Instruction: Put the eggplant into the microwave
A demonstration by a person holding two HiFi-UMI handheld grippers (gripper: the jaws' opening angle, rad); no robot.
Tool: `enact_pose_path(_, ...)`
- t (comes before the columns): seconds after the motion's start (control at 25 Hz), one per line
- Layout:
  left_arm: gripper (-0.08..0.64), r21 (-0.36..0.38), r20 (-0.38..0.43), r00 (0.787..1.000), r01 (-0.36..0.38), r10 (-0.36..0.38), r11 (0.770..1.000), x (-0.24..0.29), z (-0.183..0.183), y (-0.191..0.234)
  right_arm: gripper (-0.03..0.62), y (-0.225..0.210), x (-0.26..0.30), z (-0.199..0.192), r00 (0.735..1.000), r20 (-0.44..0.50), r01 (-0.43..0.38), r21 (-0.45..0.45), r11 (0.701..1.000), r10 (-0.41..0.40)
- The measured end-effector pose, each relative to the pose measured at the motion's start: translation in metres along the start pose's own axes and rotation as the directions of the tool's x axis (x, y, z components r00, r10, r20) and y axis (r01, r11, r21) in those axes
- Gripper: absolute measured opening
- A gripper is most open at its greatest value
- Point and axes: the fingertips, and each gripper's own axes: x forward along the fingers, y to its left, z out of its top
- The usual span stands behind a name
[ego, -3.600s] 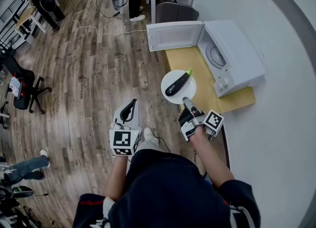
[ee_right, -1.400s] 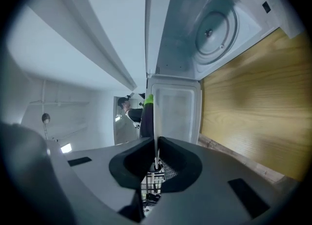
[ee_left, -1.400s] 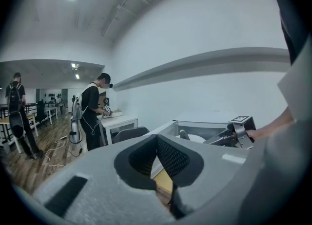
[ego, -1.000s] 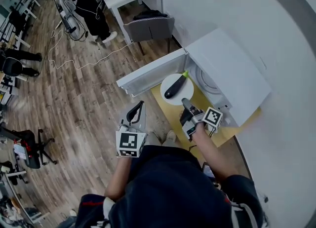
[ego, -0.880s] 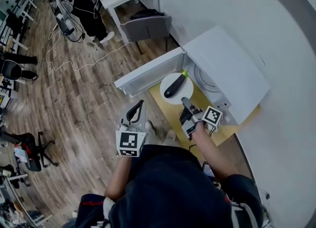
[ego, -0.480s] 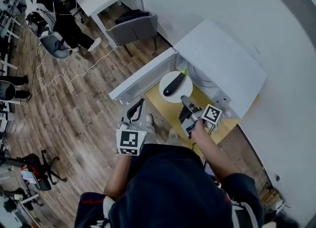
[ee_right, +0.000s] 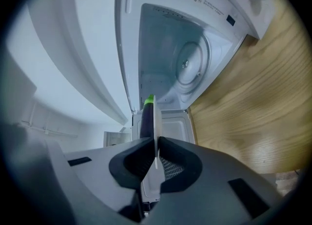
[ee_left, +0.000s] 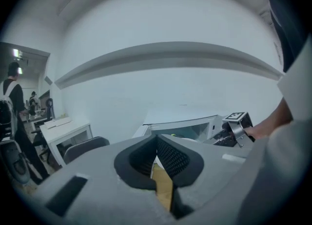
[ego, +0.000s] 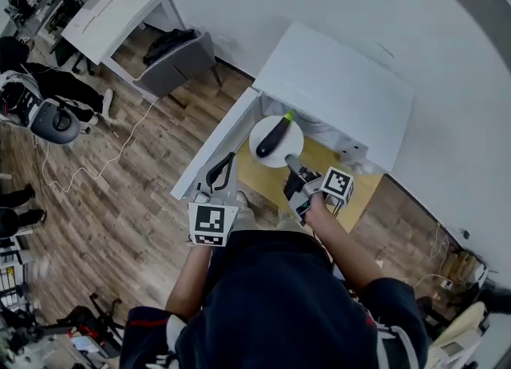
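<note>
Right gripper [ego: 290,161] is clamped on the near rim of a white plate [ego: 292,145]; its own view shows the plate edge-on between the pads, pinched tight. The eggplant [ego: 272,133] lies loose on that plate, dark glossy body with the green stem end pointing toward the microwave [ego: 335,80], held by nothing but its own weight. The plate hangs in the air just in front of the open cavity, over the wooden table [ego: 345,192], with the door [ego: 209,152] swung wide to the left and the turntable [ee_right: 187,63] bare inside. Left gripper [ego: 227,161] hangs low beside the door, jaws drawn together with nothing between them. Handling guess: the eggplant looks smooth-skinned and rounded, so likely to slide or roll if the plate tips; probably light enough not to strain the hold. The plate is stiff and probably breakable, and a one-sided rim pinch leaves all the load out beyond the pads — so keep it level and move slowly. The rim hold seems the right place; the whole plate can ride in onto the turntable. If the eggplant had to be taken alone, the thick middle of the body would serve better than the tapered stem end.
</note>
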Motion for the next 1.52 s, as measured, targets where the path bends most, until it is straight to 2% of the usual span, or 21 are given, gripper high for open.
enact_pose_path(0.24, 0.015, 0.024, 0.007, 0.990, 0.140, -0.141, 0.990, 0.030, 0.005, -0.003, 0.025, -0.004, -0.006, 0.008, 0.993, 0.112, 0.024, 0.020, 0.999, -0.027)
enact_pose_path(0.32, 0.015, 0.031, 0.005, 0.982, 0.186, -0.187, 0.982, 0.041, 0.006, -0.008, 0.025, -0.005, -0.009, 0.011, 0.988, 0.151, 0.009, 0.040, 0.999, -0.015)
enact_pose_path(0.52, 0.015, 0.044, -0.005, 0.954, 0.301, -0.301, 0.953, 0.058, 0.006, -0.029, 0.025, -0.016, -0.022, 0.014, 0.968, 0.246, 0.015, 0.094, 0.995, -0.037)
enact_pose_path(0.68, 0.016, 0.054, -0.025, 0.929, 0.371, -0.370, 0.927, 0.063, -0.004, -0.041, 0.025, -0.023, -0.026, 0.016, 0.948, 0.318, -0.012, 0.123, 0.992, -0.028)
enact_pose_path(1.08, 0.016, 0.055, -0.066, 0.889, 0.457, -0.453, 0.888, 0.071, -0.021, -0.066, 0.025, -0.052, -0.047, 0.029, 0.901, 0.426, 0.009, 0.185, 0.983, -0.089)
enact_pose_path(1.32, 0.015, 0.058, -0.090, 0.879, 0.474, -0.468, 0.879, 0.076, -0.029, -0.070, 0.025, -0.069, -0.049, 0.047, 0.883, 0.459, 0.005, 0.197, 0.980, -0.097)
enact_pose_path(1.52, 0.015, 0.049, -0.107, 0.881, 0.467, -0.461, 0.883, 0.079, -0.037, -0.067, 0.025, -0.072, -0.040, 0.060, 0.879, 0.470, -0.009, 0.197, 0.980, -0.086)
